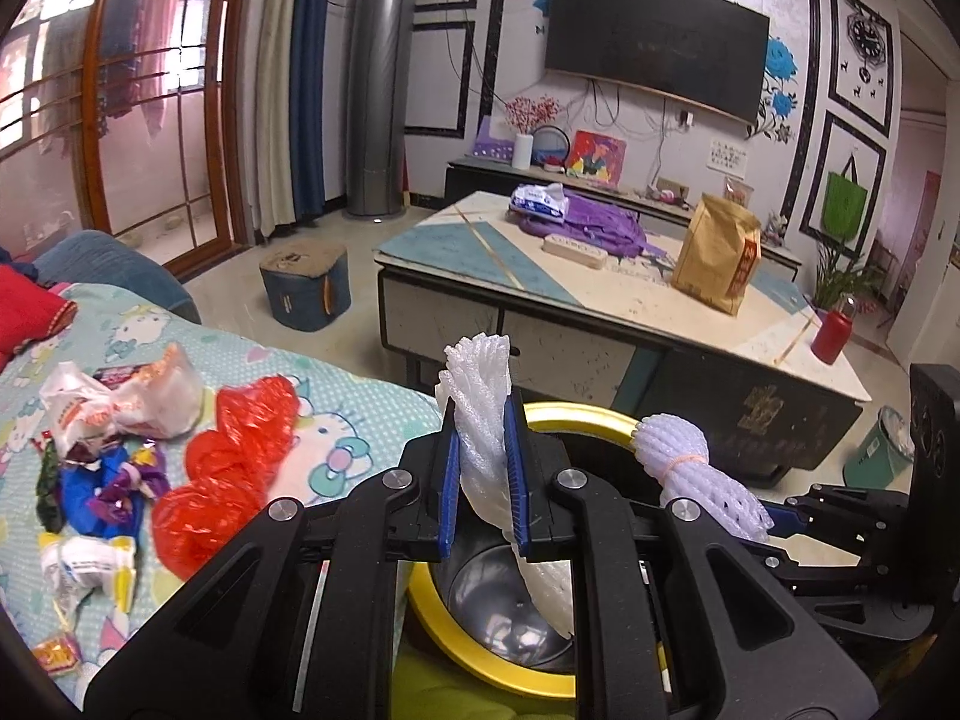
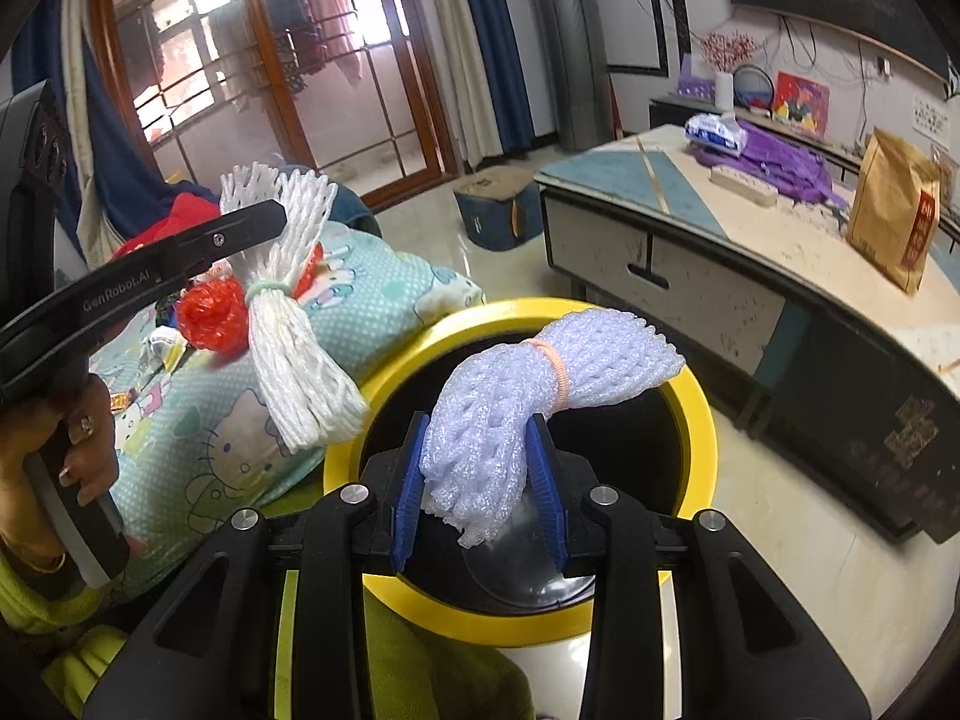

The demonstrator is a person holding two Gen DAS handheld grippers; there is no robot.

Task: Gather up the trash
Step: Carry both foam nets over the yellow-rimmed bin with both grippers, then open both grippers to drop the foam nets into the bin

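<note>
My left gripper (image 1: 482, 420) is shut on a white foam net bundle (image 1: 480, 378), which hangs over the yellow-rimmed bin (image 1: 576, 414). My right gripper (image 2: 478, 426) is shut on a lilac foam net bundle (image 2: 540, 372) tied with a rubber band, above the same bin (image 2: 690, 384). In the right wrist view the left gripper (image 2: 273, 219) holds the white net (image 2: 300, 360) over the bin's left rim. The lilac net (image 1: 690, 468) shows at the bin's right in the left wrist view. A red plastic bag (image 1: 234, 456) and several wrappers (image 1: 114, 408) lie on the bed cover (image 1: 336, 396).
A low coffee table (image 1: 600, 300) stands beyond the bin with a brown paper bag (image 1: 717, 252), a purple bag (image 1: 594, 222) and a red bottle (image 1: 831, 336). A blue stool (image 1: 306, 285) and a green bin (image 1: 882, 450) sit on the floor. A hand (image 2: 78, 450) grips the left handle.
</note>
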